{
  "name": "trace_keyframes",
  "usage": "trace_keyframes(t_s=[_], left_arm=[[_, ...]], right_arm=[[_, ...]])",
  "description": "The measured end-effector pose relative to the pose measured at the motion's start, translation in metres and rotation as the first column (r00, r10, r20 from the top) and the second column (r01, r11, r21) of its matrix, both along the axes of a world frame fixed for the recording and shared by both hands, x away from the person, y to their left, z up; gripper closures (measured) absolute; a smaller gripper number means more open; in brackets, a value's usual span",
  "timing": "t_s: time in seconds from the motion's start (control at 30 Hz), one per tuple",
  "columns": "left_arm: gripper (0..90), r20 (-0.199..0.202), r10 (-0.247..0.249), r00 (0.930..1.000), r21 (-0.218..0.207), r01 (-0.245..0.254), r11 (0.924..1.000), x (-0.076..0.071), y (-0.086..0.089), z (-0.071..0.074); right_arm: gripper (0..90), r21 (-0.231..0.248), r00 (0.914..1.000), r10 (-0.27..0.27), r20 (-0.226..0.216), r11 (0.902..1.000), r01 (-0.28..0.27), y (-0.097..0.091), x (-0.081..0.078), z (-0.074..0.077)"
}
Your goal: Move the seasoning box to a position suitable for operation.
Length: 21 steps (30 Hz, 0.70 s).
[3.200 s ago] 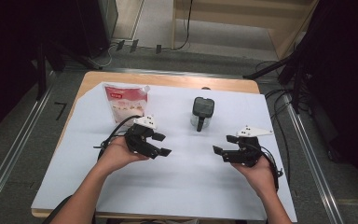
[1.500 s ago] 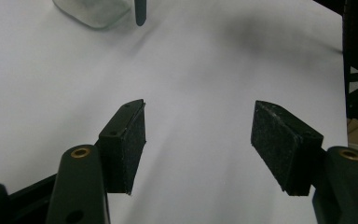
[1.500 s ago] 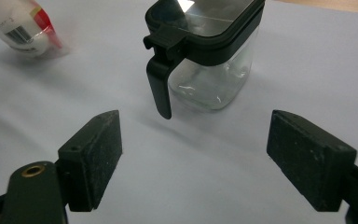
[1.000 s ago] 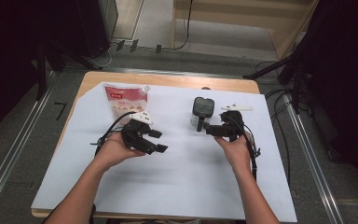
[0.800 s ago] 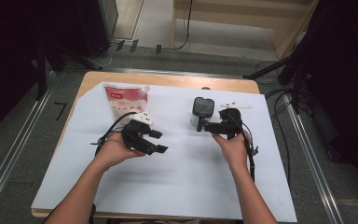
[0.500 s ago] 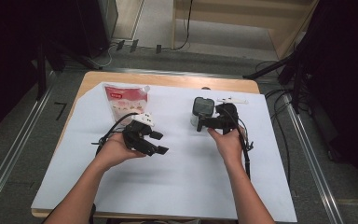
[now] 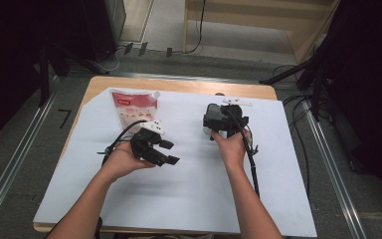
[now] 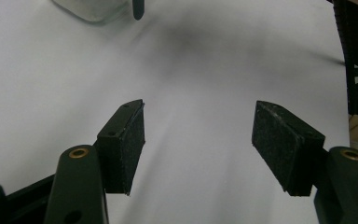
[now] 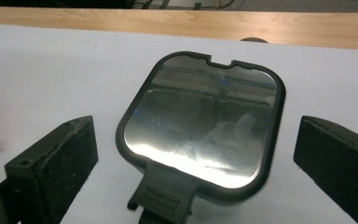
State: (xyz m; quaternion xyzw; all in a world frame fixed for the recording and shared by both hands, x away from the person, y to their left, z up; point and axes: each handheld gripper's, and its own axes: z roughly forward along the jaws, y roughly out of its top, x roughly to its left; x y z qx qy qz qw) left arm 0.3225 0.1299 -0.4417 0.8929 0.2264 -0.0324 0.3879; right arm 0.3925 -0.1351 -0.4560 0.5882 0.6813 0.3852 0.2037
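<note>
A glass jar with a square dark lid [image 9: 200, 135] stands on the white sheet [image 7: 189, 194], right of the table's middle. My right gripper [image 9: 203, 147] is at the jar [image 7: 210, 118]; its jaws have just been opening. The lid lies between the two pads [image 9: 60, 154] with a gap on each side. My left gripper [image 7: 169, 152] hovers open over bare sheet at centre left, with nothing between its pads [image 8: 126, 140]. In the left gripper view, the jar's glass base [image 8: 93, 9] shows at the top edge.
A red and white pouch [image 7: 132, 107] lies flat at the back left of the sheet. The wooden table edge [image 9: 121, 21] runs just behind the jar. Cables trail from both grippers across the sheet. Dark stands and floor rails surround the table.
My right hand has moved left to the jar, and its jaws now stand on either side of the lid, wider apart. The left hand and gripper have stayed put.
</note>
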Motion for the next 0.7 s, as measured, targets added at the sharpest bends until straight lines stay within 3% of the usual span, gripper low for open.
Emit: trace_keyframes(t_s=[0.1,0.23,0.3,0.37,0.53,0.7], left_arm=[[37.2,-0.015,-0.006,0.9999,-0.001,0.006,1.0000,0.000,-0.001,-0.001],[37.6,-0.019,-0.009,0.9998,0.001,0.009,1.0000,0.000,-0.001,-0.001],[37.6,-0.019,-0.010,0.9998,0.003,0.010,0.9999,0.000,-0.001,-0.001],[37.6,-0.025,-0.003,0.9997,0.001,0.003,1.0000,0.000,-0.001,0.000],[38.5,-0.032,-0.013,0.9994,-0.012,0.012,0.9998,-0.001,-0.002,0.001],[38.4,-0.034,-0.018,0.9992,-0.008,0.018,0.9998,-0.001,-0.003,0.001]], right_arm=[[0.0,-0.008,0.9999,-0.013,0.000,0.9999,0.013,0.004,0.004,-0.006],[0.0,-0.028,0.9964,-0.085,-0.001,0.9960,0.085,0.009,0.010,-0.015],[0.0,-0.038,0.9955,-0.094,0.002,0.9948,0.094,0.010,0.011,-0.016],[0.0,-0.048,0.9927,-0.116,0.033,0.9919,0.118,0.015,0.011,-0.020],[0.0,-0.048,0.9902,-0.131,0.048,0.9899,0.134,0.023,0.013,-0.028],[1.2,-0.057,0.9858,-0.166,0.025,0.9843,0.167,0.026,0.016,-0.037]])
